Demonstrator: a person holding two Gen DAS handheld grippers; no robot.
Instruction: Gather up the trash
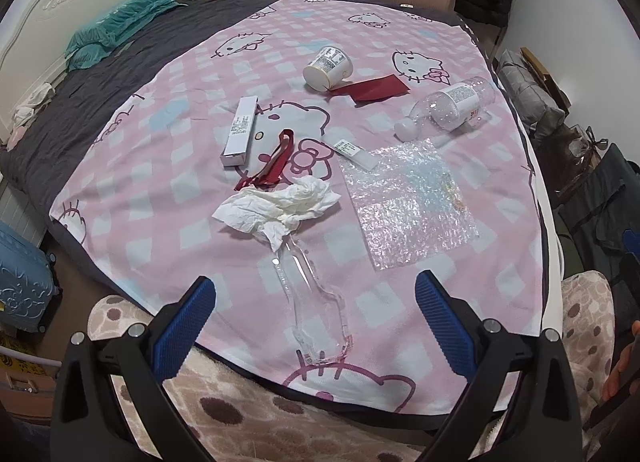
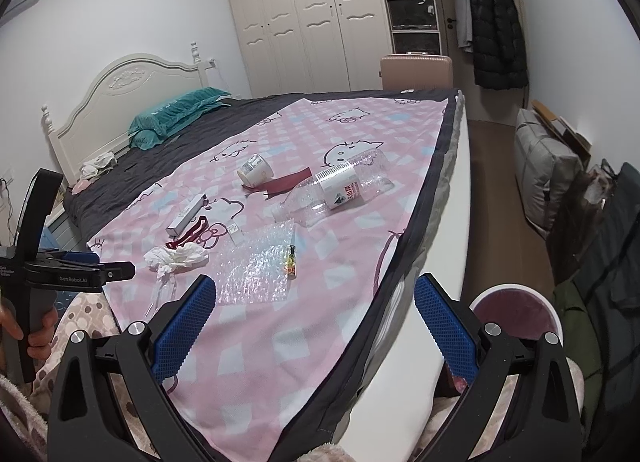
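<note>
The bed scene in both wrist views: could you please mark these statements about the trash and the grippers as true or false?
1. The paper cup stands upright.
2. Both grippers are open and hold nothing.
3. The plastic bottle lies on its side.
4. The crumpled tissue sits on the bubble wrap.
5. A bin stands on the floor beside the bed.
1. False. The paper cup lies tipped on its side, next to a red paper piece.
2. True. The left gripper and right gripper are both open and hold nothing.
3. True. The plastic bottle lies on its side.
4. False. The crumpled tissue lies on the pink blanket, beside the bubble wrap.
5. True. The bin stands by the bed's edge.
</note>
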